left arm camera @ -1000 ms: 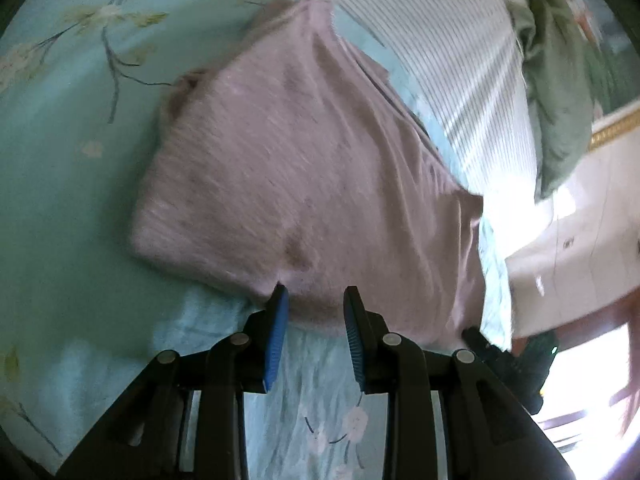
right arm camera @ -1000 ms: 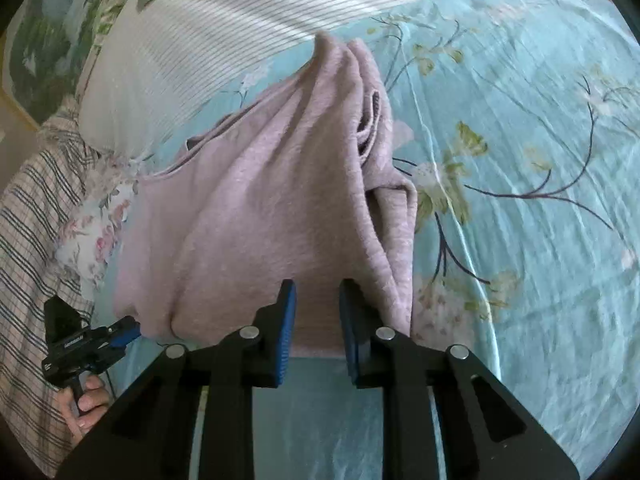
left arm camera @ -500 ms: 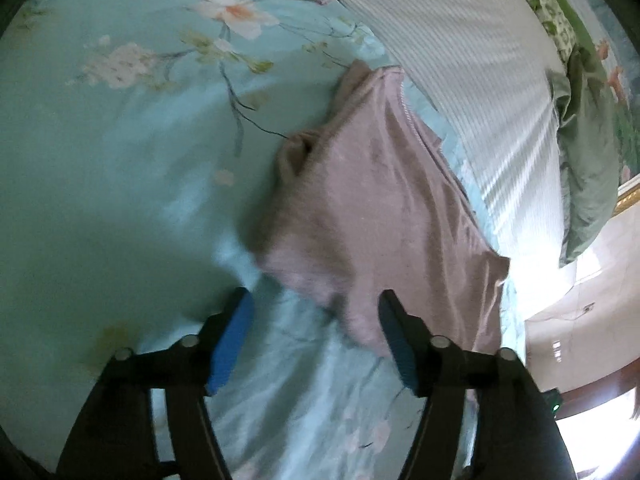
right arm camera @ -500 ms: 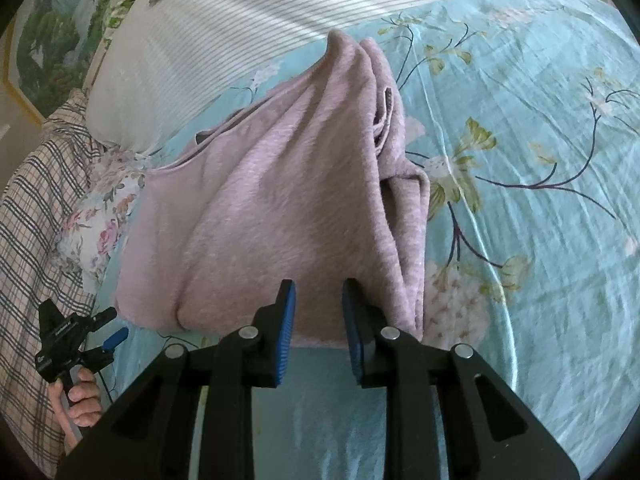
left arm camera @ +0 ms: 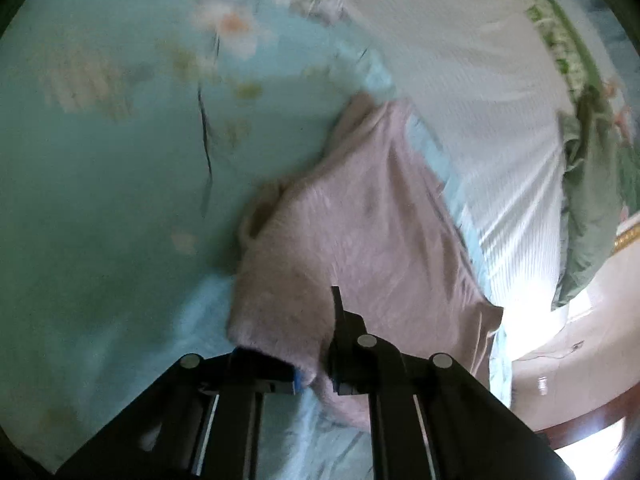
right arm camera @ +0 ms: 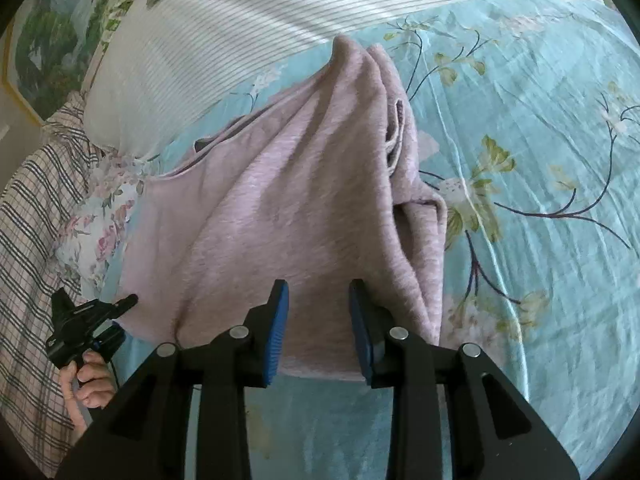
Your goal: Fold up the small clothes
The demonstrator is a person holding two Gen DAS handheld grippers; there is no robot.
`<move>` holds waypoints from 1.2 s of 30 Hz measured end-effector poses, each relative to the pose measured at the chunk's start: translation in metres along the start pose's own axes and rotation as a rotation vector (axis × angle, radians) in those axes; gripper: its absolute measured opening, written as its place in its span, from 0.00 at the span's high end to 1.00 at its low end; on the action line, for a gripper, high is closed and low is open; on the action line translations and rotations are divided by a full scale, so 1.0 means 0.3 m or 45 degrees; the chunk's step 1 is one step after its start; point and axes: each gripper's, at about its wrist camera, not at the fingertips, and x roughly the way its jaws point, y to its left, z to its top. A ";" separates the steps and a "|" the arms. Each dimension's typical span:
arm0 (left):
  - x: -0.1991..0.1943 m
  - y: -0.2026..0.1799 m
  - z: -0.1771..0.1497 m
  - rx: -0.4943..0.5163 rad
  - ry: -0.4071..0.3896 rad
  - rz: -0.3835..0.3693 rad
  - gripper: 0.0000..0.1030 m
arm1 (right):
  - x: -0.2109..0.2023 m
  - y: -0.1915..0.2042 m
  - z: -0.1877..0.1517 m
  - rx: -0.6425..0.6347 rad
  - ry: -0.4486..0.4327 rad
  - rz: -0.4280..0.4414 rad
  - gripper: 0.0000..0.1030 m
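Bedsheet (right arm camera: 540, 160): turquoise with flowers and branches, spread under everything.
Striped pillow (right arm camera: 248, 28): white with thin lines, at the far edge, just beyond the garment.
Pink garment (right arm camera: 304, 208): lies partly folded on the sheet, bunched along its right side; its near hem reaches both tools.
Right gripper (right arm camera: 316, 332): jaws parted, hem between them, not pinched.
Left gripper (left arm camera: 316, 364): blurred; cloth corner lies between the fingers; grip cannot be told.

Open sheet (right arm camera: 540, 160) right of garment (right arm camera: 300, 200)
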 end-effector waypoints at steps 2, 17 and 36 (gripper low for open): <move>-0.010 0.003 0.003 0.037 0.005 -0.020 0.91 | 0.000 -0.008 -0.002 0.003 0.004 0.009 0.71; 0.011 -0.119 0.023 0.198 -0.031 0.005 0.92 | -0.067 0.014 0.020 0.024 -0.032 0.123 0.68; 0.200 -0.652 -0.428 1.035 0.152 -0.103 0.92 | 0.275 0.160 0.325 0.032 0.254 0.571 0.27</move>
